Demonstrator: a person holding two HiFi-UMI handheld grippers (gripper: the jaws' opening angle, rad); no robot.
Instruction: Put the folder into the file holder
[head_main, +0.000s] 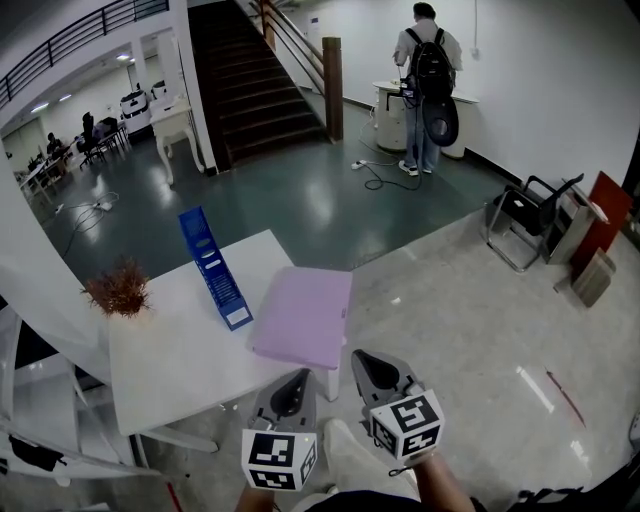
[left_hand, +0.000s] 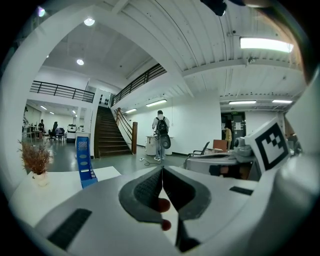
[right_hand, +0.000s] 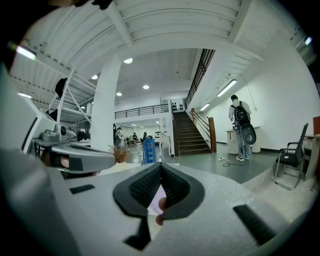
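Both clenched and empty, the left tool (head_main: 298, 380) and right tool (head_main: 362, 362) face the folder (head_main: 302, 316) just ahead, the left tool nearer its edge.

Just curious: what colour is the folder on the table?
The folder is lilac, clearest in head view.

A dark, glossy floor (head_main: 300, 200) meets pale tiles (head_main: 480, 320) beside the white surface (head_main: 170, 370), whose left corner carries a dried plant (head_main: 118, 290). A dark staircase (head_main: 255, 90) climbs beside a white wall (head_main: 540, 70), where a person with a backpack (head_main: 428, 70) stands. A black chair (head_main: 525, 215) sits at right. Strip lights (left_hand: 265, 44) glow overhead.
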